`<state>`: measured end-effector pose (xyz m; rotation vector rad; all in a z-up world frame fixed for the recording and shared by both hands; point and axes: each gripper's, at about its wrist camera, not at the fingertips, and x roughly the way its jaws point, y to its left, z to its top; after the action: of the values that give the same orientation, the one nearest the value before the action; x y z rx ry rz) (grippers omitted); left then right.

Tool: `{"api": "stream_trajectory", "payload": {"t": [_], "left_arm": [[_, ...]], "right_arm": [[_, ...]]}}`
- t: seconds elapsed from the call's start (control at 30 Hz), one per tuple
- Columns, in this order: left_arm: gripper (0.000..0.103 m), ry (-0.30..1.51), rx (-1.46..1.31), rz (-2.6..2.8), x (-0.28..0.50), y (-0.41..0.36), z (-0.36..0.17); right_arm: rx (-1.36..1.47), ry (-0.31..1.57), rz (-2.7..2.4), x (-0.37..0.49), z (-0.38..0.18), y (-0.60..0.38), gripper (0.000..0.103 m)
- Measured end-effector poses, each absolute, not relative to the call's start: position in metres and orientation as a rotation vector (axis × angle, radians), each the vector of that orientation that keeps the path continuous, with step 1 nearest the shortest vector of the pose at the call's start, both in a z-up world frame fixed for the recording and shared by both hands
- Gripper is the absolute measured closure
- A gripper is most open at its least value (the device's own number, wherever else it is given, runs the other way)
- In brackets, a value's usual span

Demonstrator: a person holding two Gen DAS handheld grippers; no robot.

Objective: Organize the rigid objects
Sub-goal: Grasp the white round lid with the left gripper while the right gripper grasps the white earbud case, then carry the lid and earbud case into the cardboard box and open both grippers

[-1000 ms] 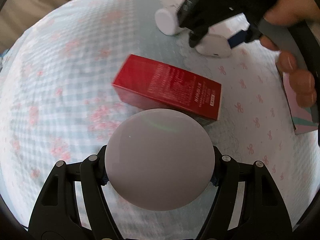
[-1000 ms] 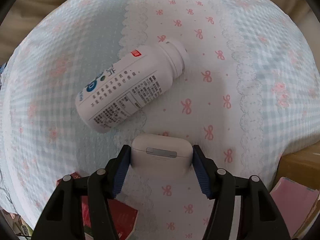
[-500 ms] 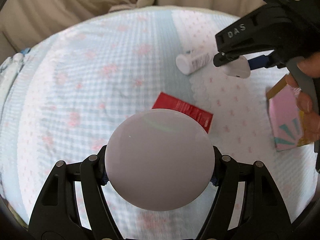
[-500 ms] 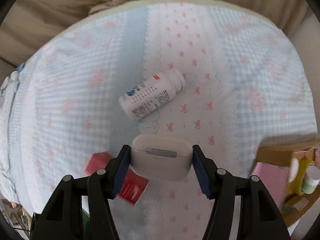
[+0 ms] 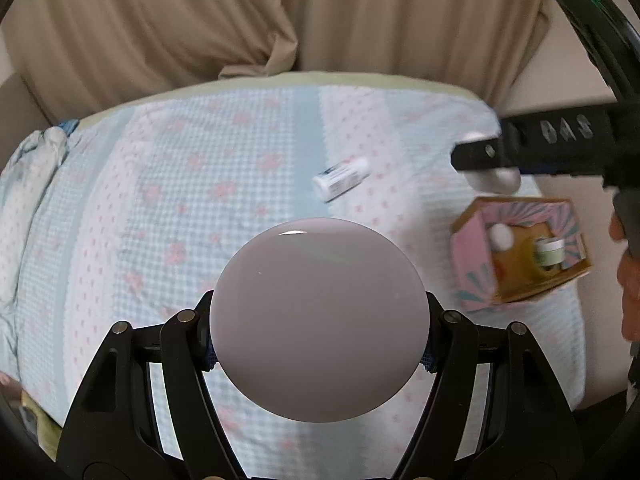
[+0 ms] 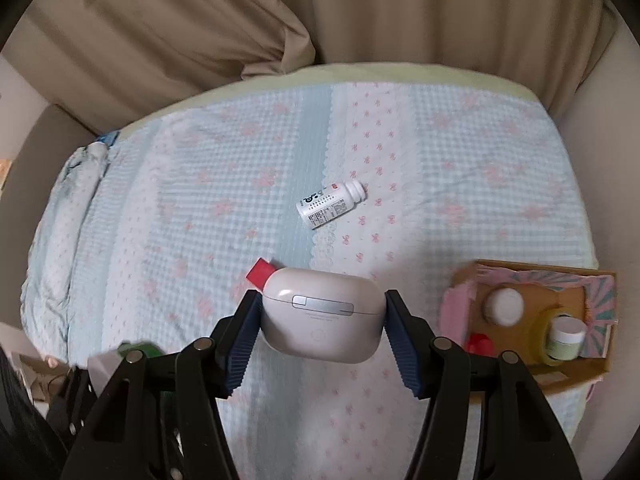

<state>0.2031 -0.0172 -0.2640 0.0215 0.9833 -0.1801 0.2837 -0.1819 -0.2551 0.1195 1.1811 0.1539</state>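
Observation:
My left gripper (image 5: 318,354) is shut on a round grey disc (image 5: 318,320), held high above the bed. My right gripper (image 6: 322,332) is shut on a white earbud case (image 6: 322,316), also high above the bed; it shows blurred in the left wrist view (image 5: 496,178). A white pill bottle (image 6: 330,204) lies on its side mid-bed, also in the left wrist view (image 5: 340,179). A red box (image 6: 260,274) peeks out behind the earbud case. An open cardboard box (image 6: 596,364) at the right edge holds a white lid, a tape roll and a small jar.
The bed has a blue and pink patterned cover (image 6: 200,200). Beige curtains (image 6: 280,12) hang behind it. A rumpled blue cloth (image 6: 80,184) lies at the left edge. Clutter sits on the floor at lower left (image 6: 40,376).
Both grippers have risen well above the bed with their objects held. The bottle and red box look much smaller, and the cardboard box has come fully into view.

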Motion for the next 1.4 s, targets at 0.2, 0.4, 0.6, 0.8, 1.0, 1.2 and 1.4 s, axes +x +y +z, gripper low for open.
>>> {"api": "stream_trajectory", "payload": {"t": [0.2, 0.4, 0.6, 0.8, 1.0, 1.2, 1.4], "left_arm": [[0.035, 0.949, 0.025, -0.229, 0.188, -0.061, -0.225], [0.035, 0.924, 0.049, -0.300, 0.179, -0.121, -0.203], [0.035, 0.937, 0.072, -0.368, 0.181, -0.184, -0.203], [0.035, 0.974, 0.126, -0.429, 0.189, -0.242, -0.222], [0.035, 1.041, 0.149, -0.451, 0.207, -0.287, -0.256], [0.035, 1.110, 0.201, -0.471, 0.228, -0.327, -0.298], [0.035, 1.177, 0.269, -0.508, 0.248, -0.378, -0.347]], "right_arm": [[0.118, 1.132, 0.149, 0.235, -0.211, -0.234, 0.046], [0.141, 1.100, 0.081, 0.202, -0.190, -0.301, 0.046], [0.165, 1.096, -0.007, 0.180, -0.187, -0.376, 0.046], [0.200, 1.116, -0.097, 0.171, -0.201, -0.440, 0.046], [0.236, 1.168, -0.157, 0.177, -0.233, -0.494, 0.046], [0.263, 1.228, -0.175, 0.195, -0.272, -0.530, 0.046], [0.268, 1.271, -0.143, 0.226, -0.316, -0.551, 0.046]]}}
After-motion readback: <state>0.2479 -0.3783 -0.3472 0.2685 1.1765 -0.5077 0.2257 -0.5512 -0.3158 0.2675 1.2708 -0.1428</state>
